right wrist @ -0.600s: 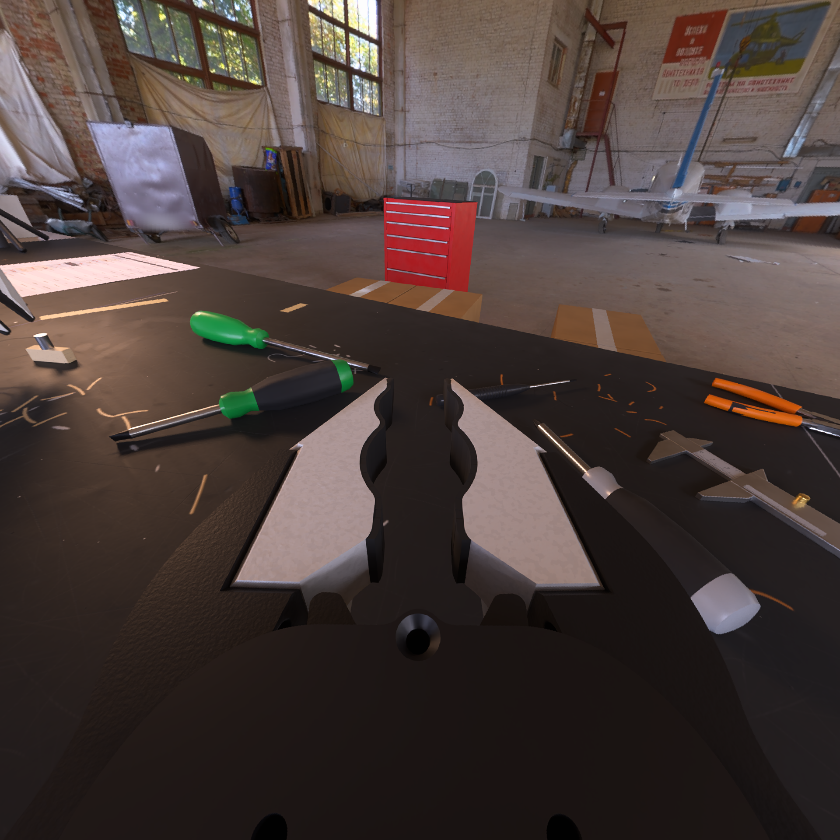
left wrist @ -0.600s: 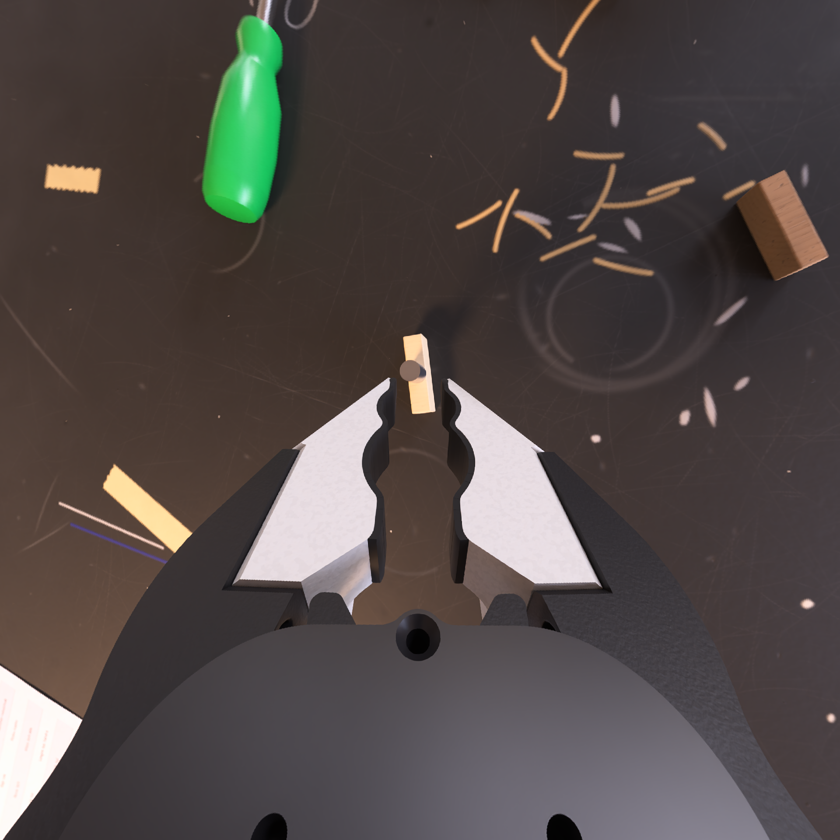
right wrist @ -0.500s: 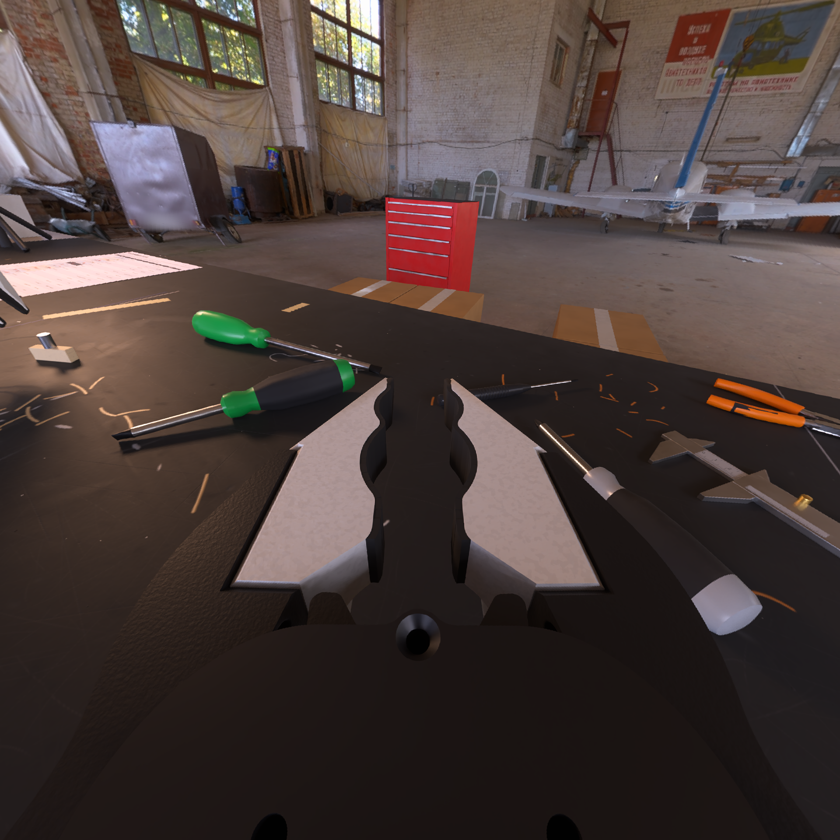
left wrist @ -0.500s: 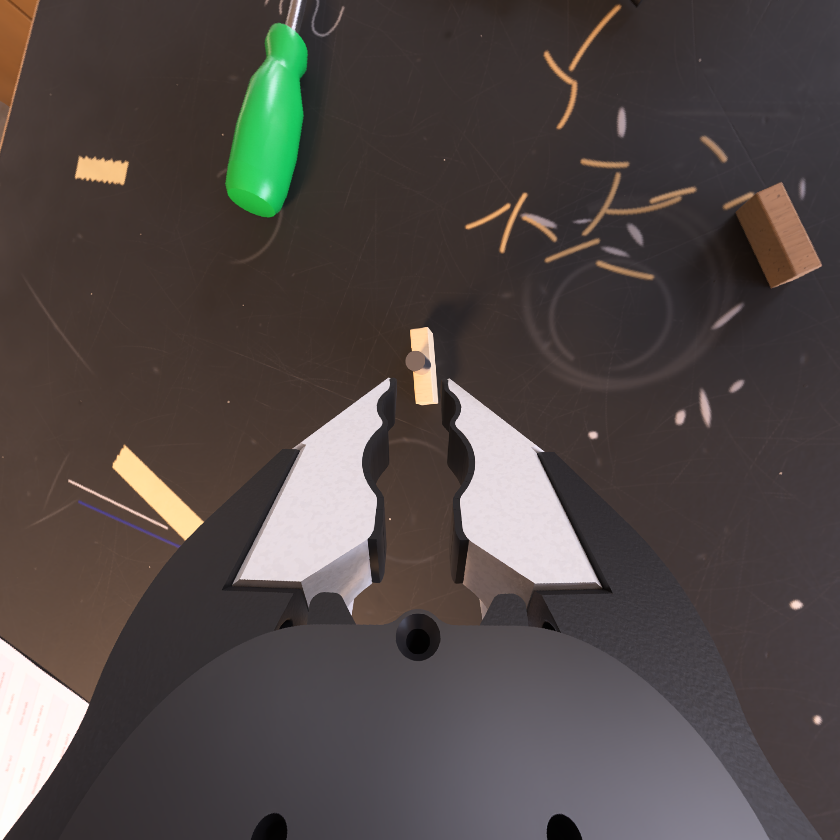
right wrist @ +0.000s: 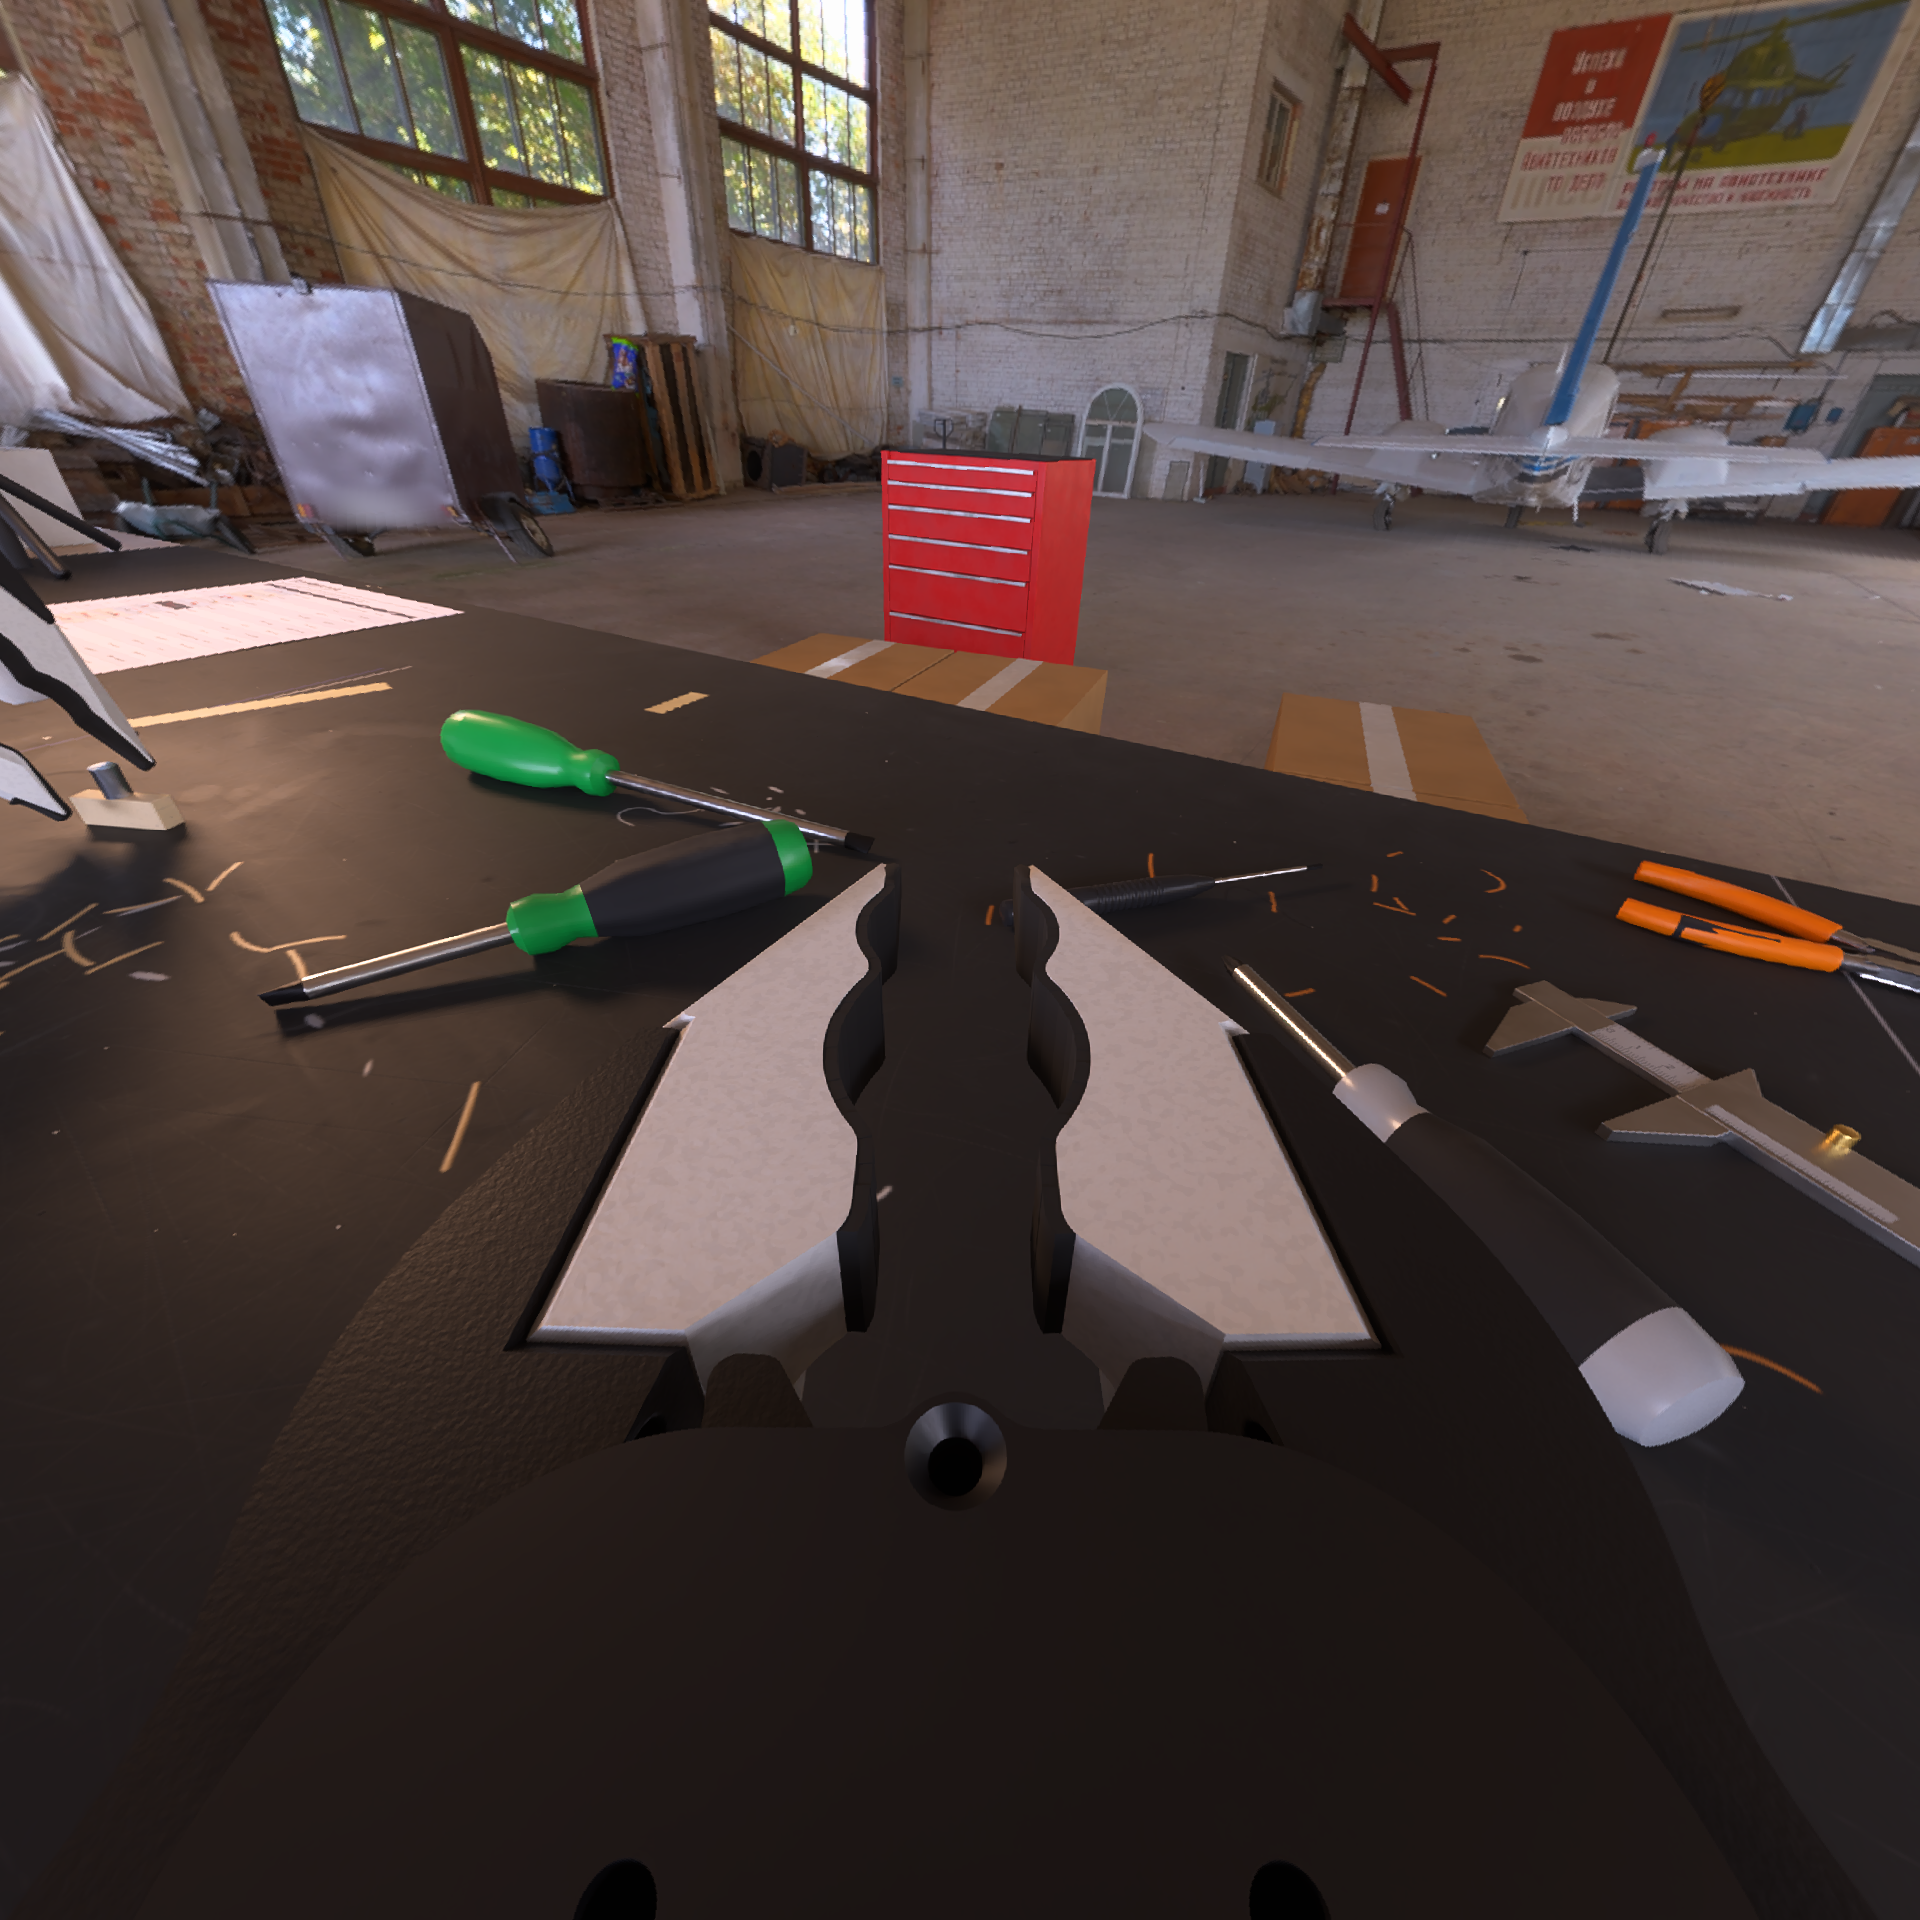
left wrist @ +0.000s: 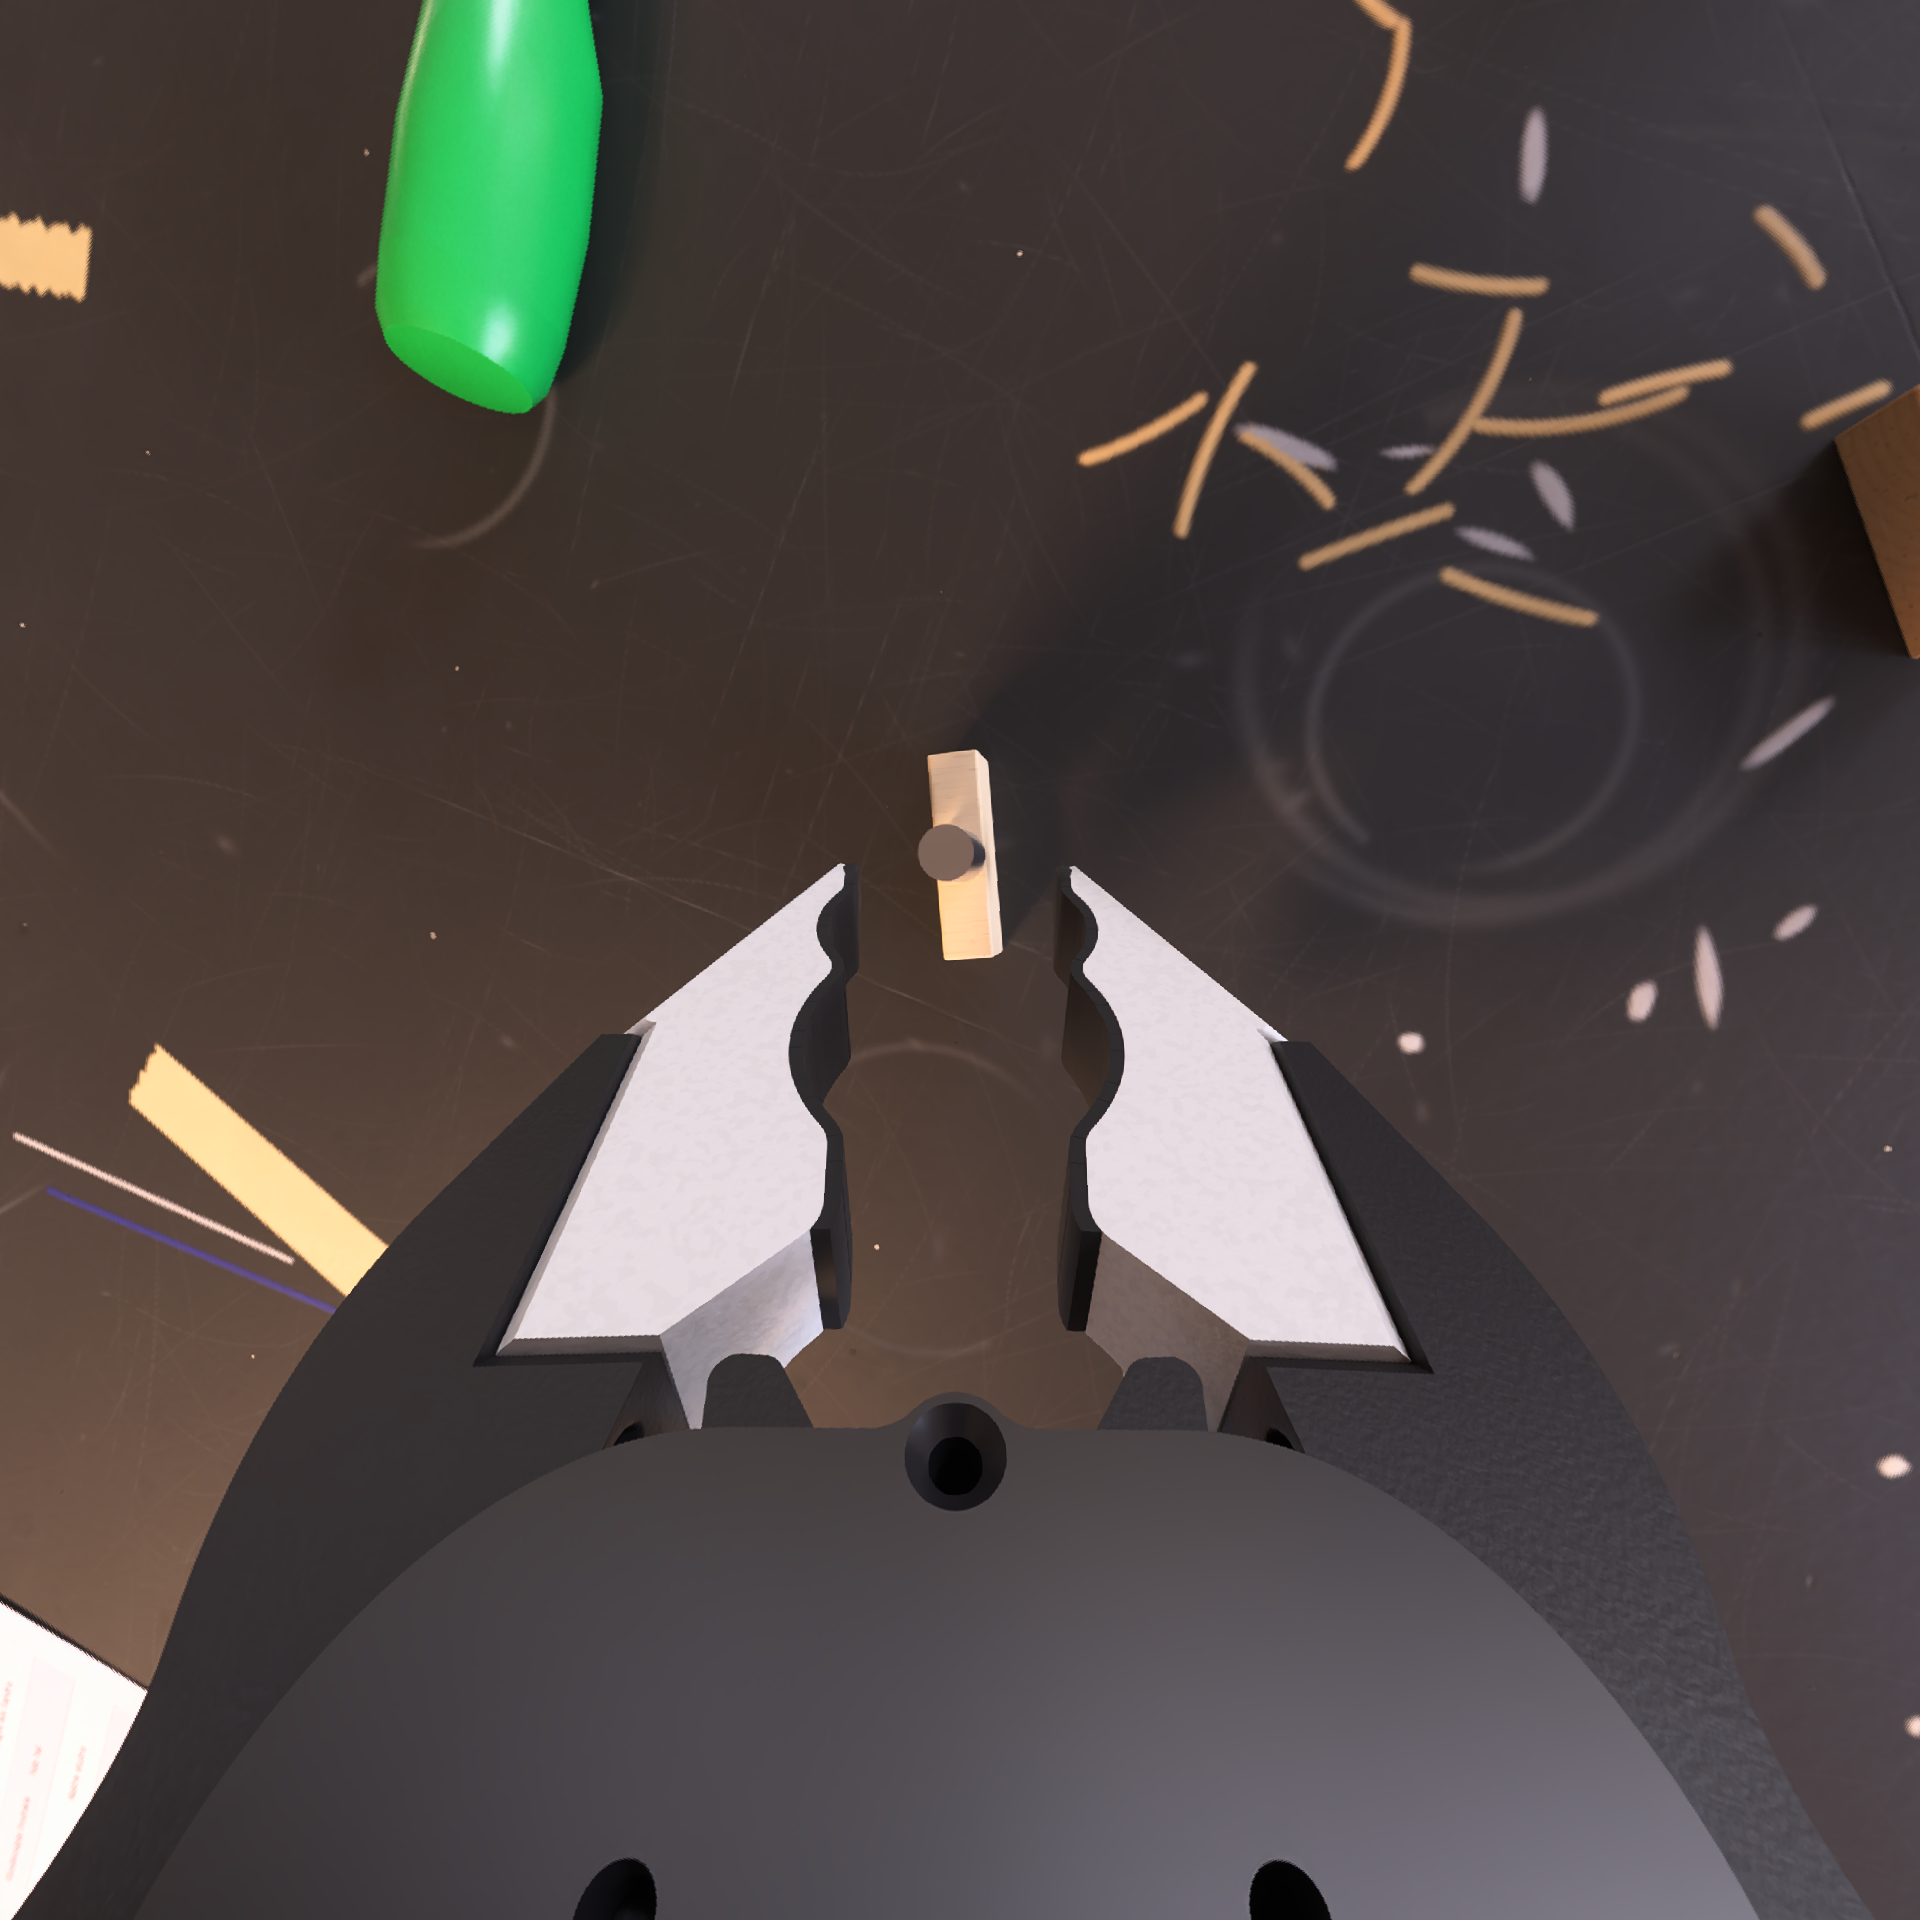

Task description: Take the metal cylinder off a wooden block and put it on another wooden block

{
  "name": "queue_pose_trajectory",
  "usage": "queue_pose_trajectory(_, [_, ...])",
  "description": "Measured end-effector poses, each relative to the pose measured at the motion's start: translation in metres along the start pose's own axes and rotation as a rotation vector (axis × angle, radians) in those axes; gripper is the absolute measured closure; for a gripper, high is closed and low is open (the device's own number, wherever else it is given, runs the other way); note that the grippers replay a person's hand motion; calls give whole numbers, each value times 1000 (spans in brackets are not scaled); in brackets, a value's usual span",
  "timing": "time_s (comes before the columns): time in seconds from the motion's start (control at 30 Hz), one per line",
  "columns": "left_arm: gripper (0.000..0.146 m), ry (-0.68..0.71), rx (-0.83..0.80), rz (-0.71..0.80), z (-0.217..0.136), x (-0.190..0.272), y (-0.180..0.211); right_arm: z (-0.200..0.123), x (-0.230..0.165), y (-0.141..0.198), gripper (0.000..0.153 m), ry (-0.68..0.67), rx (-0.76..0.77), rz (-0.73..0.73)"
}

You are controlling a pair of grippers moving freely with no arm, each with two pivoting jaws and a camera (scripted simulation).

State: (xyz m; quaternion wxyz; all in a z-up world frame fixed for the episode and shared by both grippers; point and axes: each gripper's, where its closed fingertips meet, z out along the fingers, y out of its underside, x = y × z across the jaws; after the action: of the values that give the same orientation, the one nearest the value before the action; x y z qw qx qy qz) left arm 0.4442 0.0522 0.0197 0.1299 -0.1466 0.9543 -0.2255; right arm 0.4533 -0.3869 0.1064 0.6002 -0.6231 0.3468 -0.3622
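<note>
A short metal cylinder (left wrist: 948, 852) stands upright on a small pale wooden block (left wrist: 971, 914) on the black table. My left gripper (left wrist: 958, 883) points down over it, open and empty, with a fingertip on either side of the block's near end. A second, brown wooden block (left wrist: 1886, 530) lies at the right edge of the left wrist view. The right wrist view shows the cylinder (right wrist: 104, 779) on the pale block (right wrist: 135, 816) at far left, under the left gripper's fingers (right wrist: 52, 707). My right gripper (right wrist: 956, 878) is low over the table, empty, jaws a little apart.
A green screwdriver (left wrist: 488, 197) lies beyond the pale block, with wood shavings (left wrist: 1455, 436) toward the brown block. Near the right gripper lie a black-and-green screwdriver (right wrist: 665, 894), a black-handled tool (right wrist: 1538, 1247), orange pliers (right wrist: 1745, 925) and a metal gauge (right wrist: 1714, 1122). The table's far edge (right wrist: 1143, 748) runs behind them.
My left gripper has come down closer to the pale block and its jaws have opened wider. The cylinder and block have not moved. The right gripper has stayed put.
</note>
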Motion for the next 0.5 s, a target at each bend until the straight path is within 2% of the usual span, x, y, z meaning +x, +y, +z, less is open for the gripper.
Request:
queue_pose_trajectory(0.2, [109, -5, 38, 10, 1, 3, -2, 0, 2, 1, 131, 6, -6, 9])
queue_pose_trajectory(0.33, [109, 7, 52, -49, 3, 0, -5, 0, 2, 1, 131, 9, -5, 11])
queue_pose_trajectory(0.5, [131, 3, 50, -106, 4, -2, -4, 0, 2, 1, 131, 8, -4, 9])
